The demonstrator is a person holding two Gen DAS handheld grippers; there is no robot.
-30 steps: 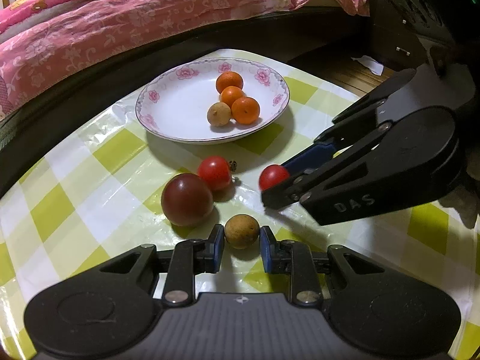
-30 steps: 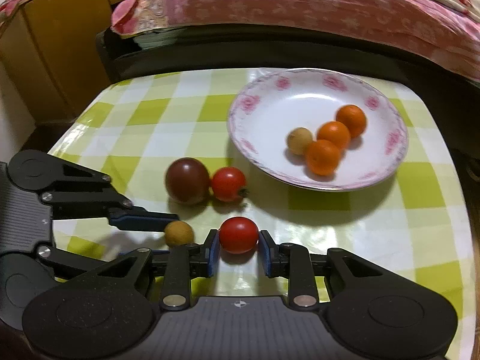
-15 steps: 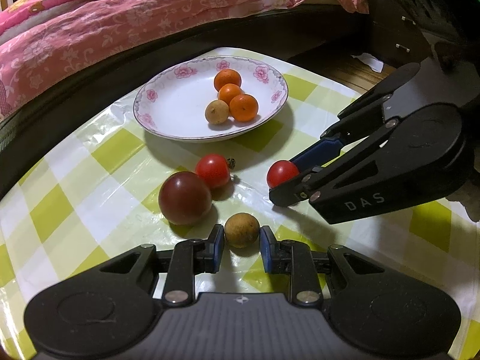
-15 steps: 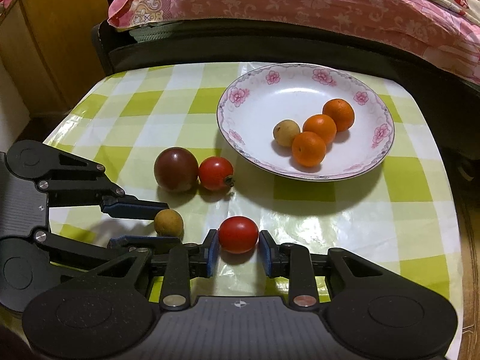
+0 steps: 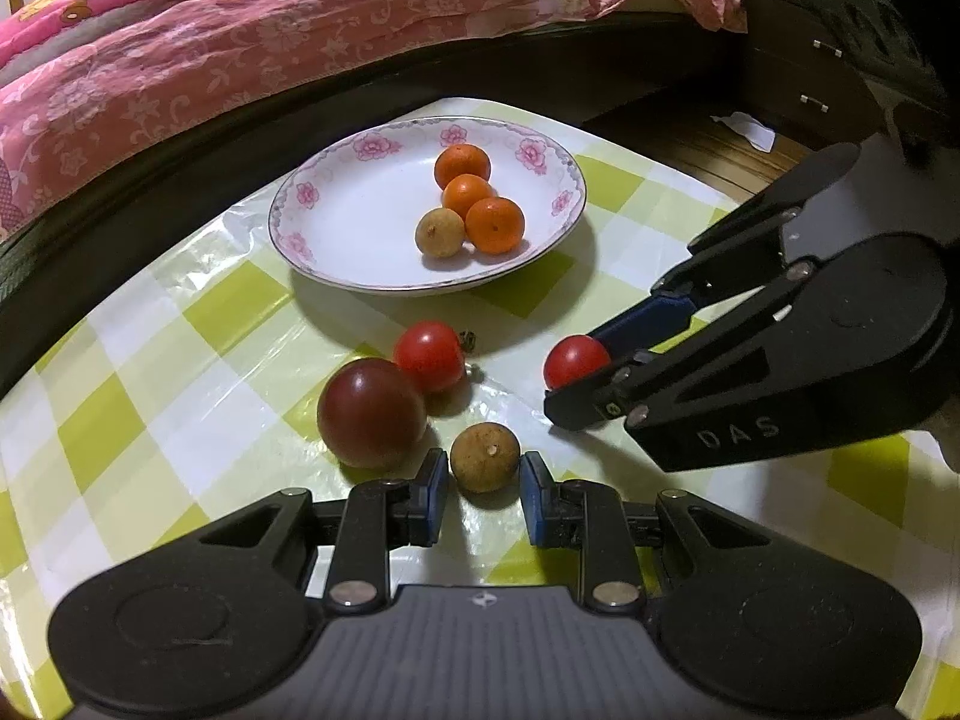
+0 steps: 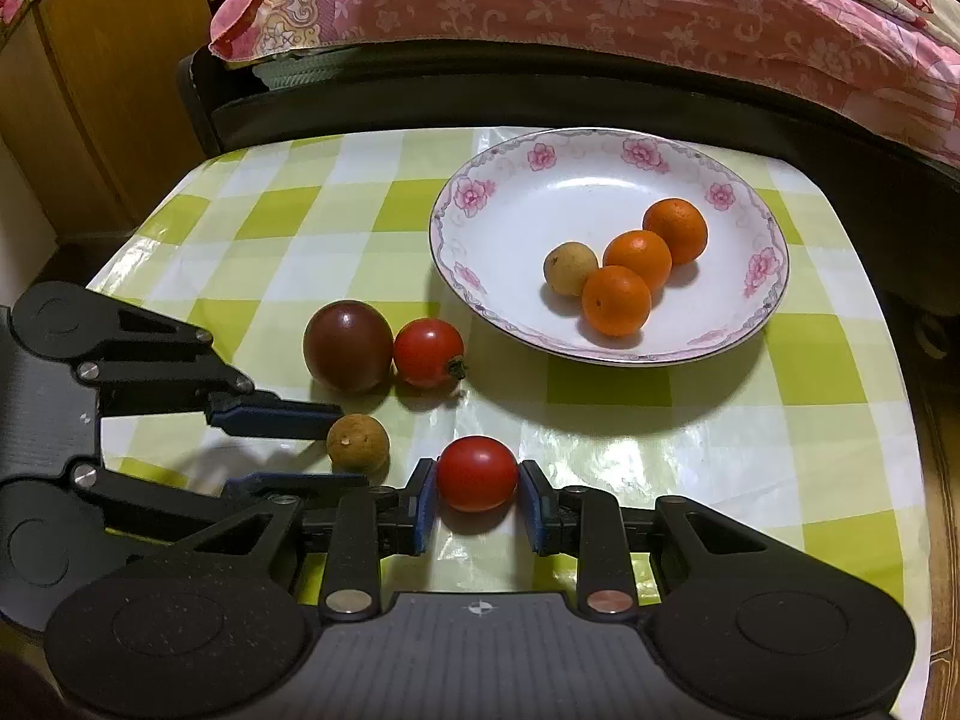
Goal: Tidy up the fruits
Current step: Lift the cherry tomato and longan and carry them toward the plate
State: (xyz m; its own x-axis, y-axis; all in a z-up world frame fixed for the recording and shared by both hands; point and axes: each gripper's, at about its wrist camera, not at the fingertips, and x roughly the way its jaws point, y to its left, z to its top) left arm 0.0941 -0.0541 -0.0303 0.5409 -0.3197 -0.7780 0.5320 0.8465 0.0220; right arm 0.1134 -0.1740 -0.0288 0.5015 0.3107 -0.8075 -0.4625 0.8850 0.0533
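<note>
Your right gripper point(image 6: 478, 501) pinches the red tomato point(image 6: 476, 473), apparently on the cloth; lift straight, then carry it to the plate point(image 6: 480, 228). Your left gripper point(image 5: 483, 495) brackets the brown longan point(image 5: 485, 456), narrowly apart; close gently.

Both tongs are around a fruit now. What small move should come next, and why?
Probably close the right tongs fully on the red tomato and lift it toward the plate: the pads already flank it closely, and the plate holds the sorted fruit.

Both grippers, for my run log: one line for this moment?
left gripper: around brown fruit | right gripper: shut on tomato | plate: four fruits
</note>
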